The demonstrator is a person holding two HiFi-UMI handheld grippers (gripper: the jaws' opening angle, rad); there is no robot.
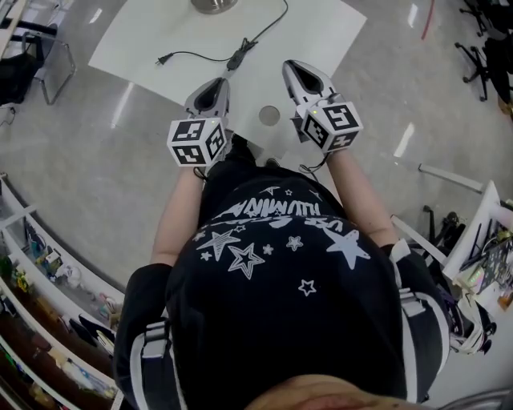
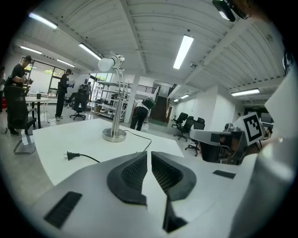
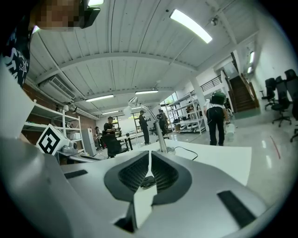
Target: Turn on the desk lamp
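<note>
We are holding the left gripper [image 1: 216,82] and right gripper [image 1: 298,70], jaws closed and empty, over the counter [image 1: 321,32], well apart from the desk lamp [image 1: 213,5] at the frame's top edge.

White counter [image 1: 321,40] with a round cable hole [image 1: 269,115] near its front edge. Glossy grey floor [image 1: 96,160]. Cluttered shelves [image 1: 48,272] lower left. Background: black office chairs [image 2: 188,126], two people standing [image 2: 63,93] by far desks, one person bent over [image 2: 138,114], ceiling strip lights [image 2: 184,51], staircase [image 3: 242,93].
</note>
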